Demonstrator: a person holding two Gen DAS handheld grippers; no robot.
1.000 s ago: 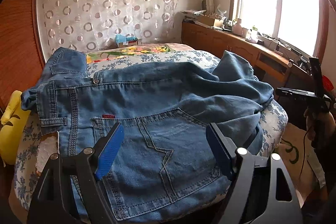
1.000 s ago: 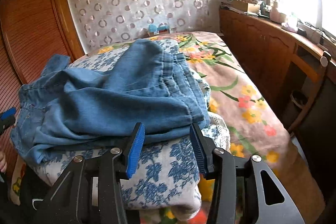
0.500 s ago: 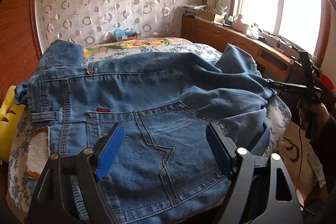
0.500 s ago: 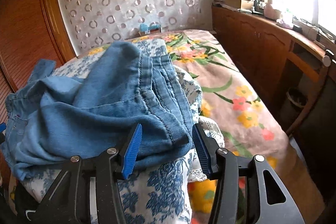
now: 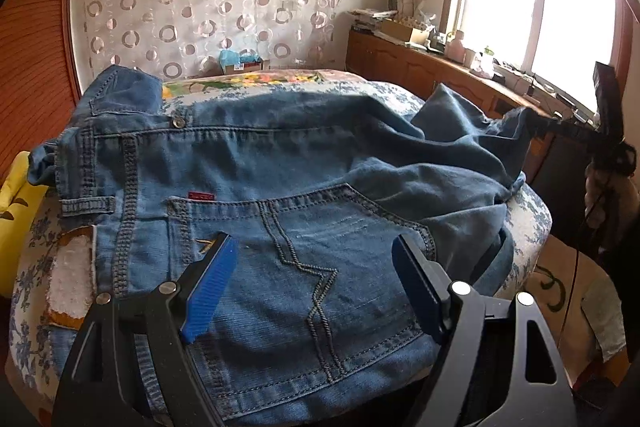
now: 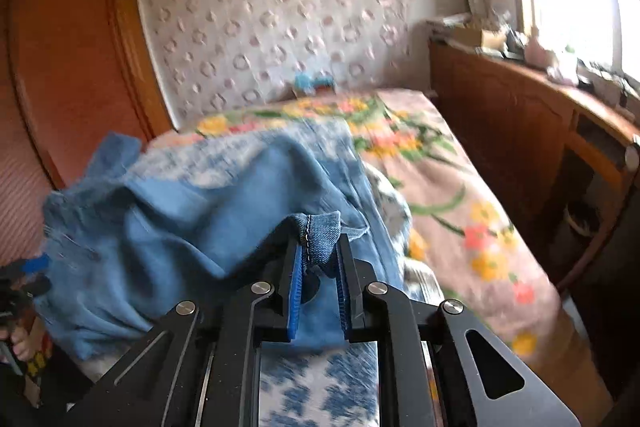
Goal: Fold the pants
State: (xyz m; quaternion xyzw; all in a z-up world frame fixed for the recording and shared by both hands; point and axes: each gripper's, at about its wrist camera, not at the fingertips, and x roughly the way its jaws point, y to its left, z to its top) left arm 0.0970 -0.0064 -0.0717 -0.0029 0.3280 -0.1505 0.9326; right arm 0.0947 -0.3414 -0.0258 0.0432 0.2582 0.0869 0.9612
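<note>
pinching the hem of the pants (image 6: 320,239) in our right gripper (image 6: 318,261), fingers clamped on denim, we judge the fold goes best if we carry that leg end smoothly toward the waist. our left gripper (image 5: 314,277) hovers wide open over the back pocket (image 5: 304,267), holding nothing. the pants lie spread over the bed (image 6: 460,179). motion blur smears the right view, and we cannot tell how the far leg lies.

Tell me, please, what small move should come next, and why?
Probably lift the right gripper and carry the pinched hem across toward the waistband: its jaws are shut on the jeans, while the left gripper hangs open over the back pocket.
</note>
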